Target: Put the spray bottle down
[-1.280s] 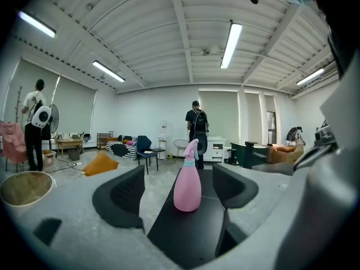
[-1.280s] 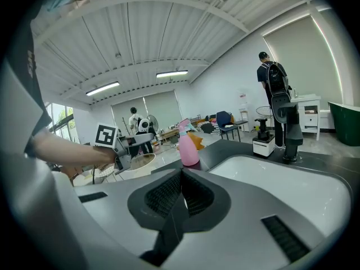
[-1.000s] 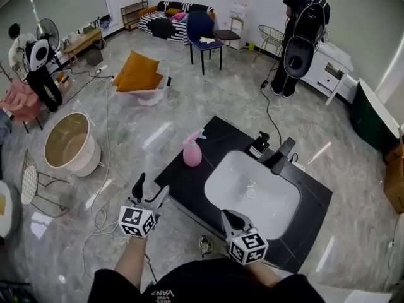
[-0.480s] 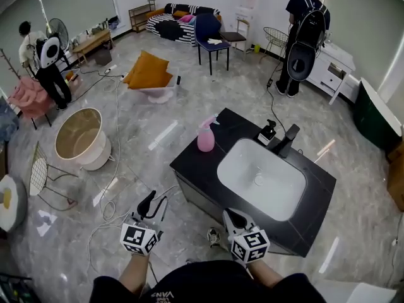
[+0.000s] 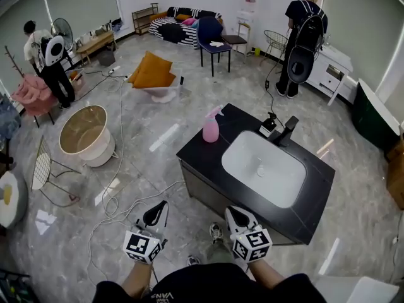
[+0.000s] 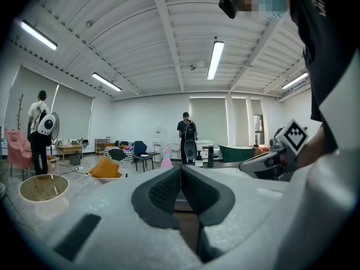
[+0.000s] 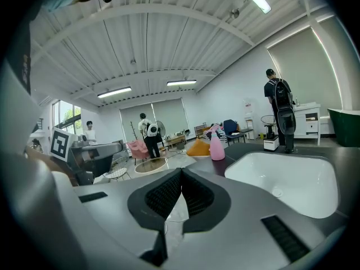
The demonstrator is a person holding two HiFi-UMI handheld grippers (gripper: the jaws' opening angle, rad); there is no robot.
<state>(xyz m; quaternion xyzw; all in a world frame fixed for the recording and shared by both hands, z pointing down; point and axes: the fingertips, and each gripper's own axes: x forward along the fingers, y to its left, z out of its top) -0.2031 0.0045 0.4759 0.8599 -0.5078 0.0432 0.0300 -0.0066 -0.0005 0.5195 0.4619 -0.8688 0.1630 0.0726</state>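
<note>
The pink spray bottle point(image 5: 210, 126) stands upright on the far left corner of the black countertop point(image 5: 202, 163), with nothing holding it. It also shows small in the left gripper view point(image 6: 167, 161) and beside the basin in the right gripper view point(image 7: 216, 145). My left gripper point(image 5: 156, 214) hangs over the floor, well short of the counter's near edge, its jaws shut and empty point(image 6: 180, 170). My right gripper point(image 5: 237, 218) is level with it at the counter's near edge, also shut on nothing point(image 7: 181, 173).
A white sink basin point(image 5: 262, 167) fills the countertop, with a black faucet point(image 5: 287, 131) and a small dispenser point(image 5: 268, 124) behind it. Cables point(image 5: 120, 201) trail over the floor at left, near a round tub point(image 5: 85, 134). Two people point(image 5: 303, 36) point(image 5: 47, 59) stand farther off.
Both grippers have drawn back from the counter toward me. The left jaws went from wide open to shut. The bottle stays standing on the counter.
</note>
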